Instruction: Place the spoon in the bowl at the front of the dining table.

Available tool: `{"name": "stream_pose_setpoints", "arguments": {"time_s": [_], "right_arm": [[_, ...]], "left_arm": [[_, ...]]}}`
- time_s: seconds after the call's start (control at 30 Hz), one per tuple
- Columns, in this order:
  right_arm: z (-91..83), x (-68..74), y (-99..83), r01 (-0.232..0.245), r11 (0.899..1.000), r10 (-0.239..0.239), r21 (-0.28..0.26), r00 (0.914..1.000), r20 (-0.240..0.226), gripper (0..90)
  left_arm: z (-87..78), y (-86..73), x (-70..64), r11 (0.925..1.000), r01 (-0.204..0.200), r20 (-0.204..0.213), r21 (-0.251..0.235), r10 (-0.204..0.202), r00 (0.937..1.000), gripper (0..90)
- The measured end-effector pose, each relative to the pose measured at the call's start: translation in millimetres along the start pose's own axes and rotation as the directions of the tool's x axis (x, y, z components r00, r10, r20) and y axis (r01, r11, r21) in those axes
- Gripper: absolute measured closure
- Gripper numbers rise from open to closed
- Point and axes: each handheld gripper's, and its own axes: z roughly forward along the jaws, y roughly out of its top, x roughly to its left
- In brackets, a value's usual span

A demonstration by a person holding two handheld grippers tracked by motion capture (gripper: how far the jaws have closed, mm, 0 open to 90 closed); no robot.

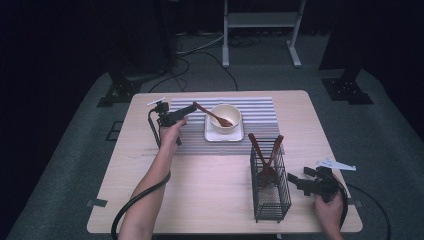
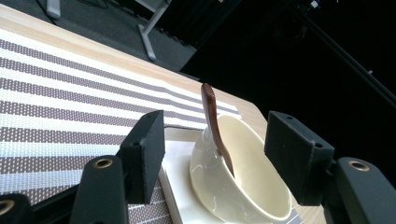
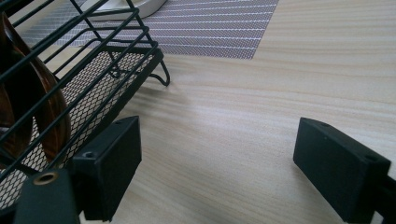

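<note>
A cream bowl (image 1: 226,118) sits on a white square plate (image 1: 210,134) on a striped placemat (image 1: 260,108). A brown wooden spoon (image 1: 212,115) leans in the bowl, its handle pointing up and left. My left gripper (image 1: 194,107) hovers just left of that handle, open; in the left gripper view the bowl (image 2: 243,177) and spoon (image 2: 214,126) lie between the jaws, untouched. A black wire basket (image 1: 270,186) holds two wooden utensils (image 1: 267,155). My right gripper (image 1: 291,179) rests open beside the basket's right side, above bare table (image 3: 243,126).
The wooden table (image 1: 210,190) is bare in front of the placemat. The basket's mesh wall (image 3: 93,93) is close to my right gripper's left jaw. Beyond the table stand a white frame (image 1: 260,30), black stands and floor cables.
</note>
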Motion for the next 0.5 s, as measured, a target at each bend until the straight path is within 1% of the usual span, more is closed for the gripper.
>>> {"name": "stream_pose_setpoints", "arguments": {"time_s": [0.03,0.2,0.3,0.33,0.47,0.5], "right_arm": [[0.1,0.1,0.0,0.0,1.0,0.0,0.0,1.0,0.0,14.1],[0.0,0.2,0.0,0.002,1.0,-0.002,0.001,1.0,0.001,14.1],[0.0,0.2,0.0,0.002,1.0,-0.002,0.0,1.0,0.001,14.1],[0.0,0.2,0.0,0.002,1.0,-0.002,0.0,1.0,0.001,14.1],[0.0,0.1,0.0,0.0,1.0,0.0,0.0,1.0,0.0,14.1],[0.0,0.1,0.0,0.0,1.0,0.0,0.0,1.0,0.0,14.1]], "left_arm": [[-1.4,-1.1,-0.4,1.0,0.005,0.011,-0.004,-0.005,0.9999,37.3],[-3.3,-3.9,-1.6,1.0,0.001,0.021,0.003,-0.001,0.9998,34.4],[-3.8,-6.5,-3.1,0.9999,-0.006,0.029,0.011,0.006,0.9996,34.2],[-4.2,-7.6,-4.0,0.9999,-0.005,0.037,0.014,0.005,0.9993,32.4],[-4.4,-9.4,-6.1,0.9997,-0.011,0.044,0.024,0.01,0.999,29.7],[-5.1,-10.8,-6.7,0.9993,-0.013,0.046,0.035,0.011,0.9989,29.3]]}}
